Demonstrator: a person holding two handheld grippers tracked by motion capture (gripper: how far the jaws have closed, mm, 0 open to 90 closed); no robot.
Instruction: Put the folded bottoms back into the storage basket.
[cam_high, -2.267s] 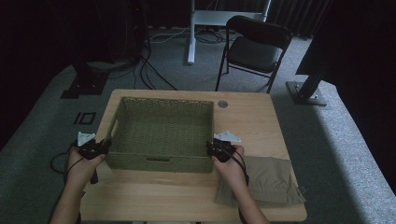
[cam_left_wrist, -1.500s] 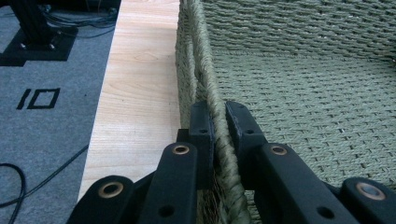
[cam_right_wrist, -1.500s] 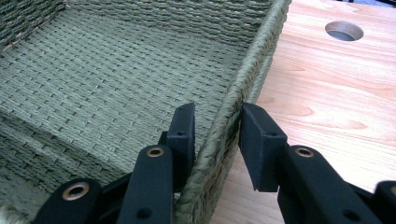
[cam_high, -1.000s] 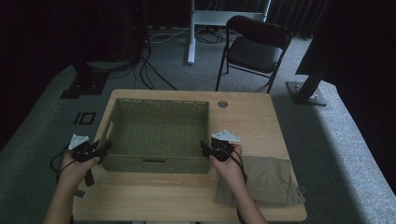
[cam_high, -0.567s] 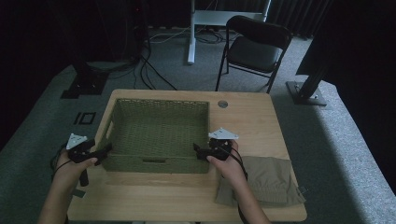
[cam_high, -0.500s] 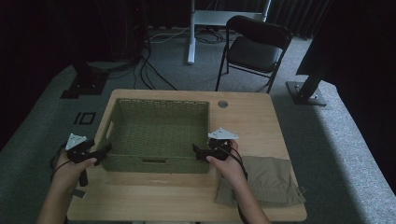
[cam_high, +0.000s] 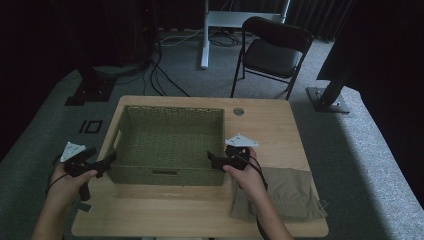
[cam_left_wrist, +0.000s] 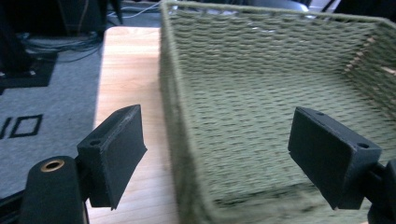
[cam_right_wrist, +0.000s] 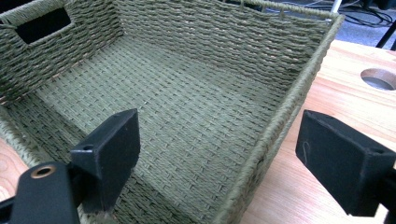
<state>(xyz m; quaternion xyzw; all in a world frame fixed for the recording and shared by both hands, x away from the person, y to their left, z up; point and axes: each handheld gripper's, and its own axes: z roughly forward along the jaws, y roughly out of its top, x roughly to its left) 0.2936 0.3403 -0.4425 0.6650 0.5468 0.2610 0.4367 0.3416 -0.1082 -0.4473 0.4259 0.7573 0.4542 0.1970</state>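
The woven basket (cam_high: 167, 142) sits empty on the left half of the desk (cam_high: 260, 125), its near wall facing me. My left tool (cam_high: 109, 161) hovers at the near left corner, jaws spread and astride the left wall; they have just been opening, and in the left gripper view the pads stand clear of the weave on either side. My right tool (cam_high: 212, 161) sits at the near right corner, jaws likewise spread across the right wall after opening, touching nothing as far as I can judge.

The risk I see: if I pull either hand away sideways instead of up, a pad could catch the rim and drag or tip the basket. The folded khaki cloth (cam_high: 287, 192) lies just beside my right forearm and could get swept along.

The cloth is partly covered by my arm, the room behind is dark, and the near rim blurs in the left gripper view.
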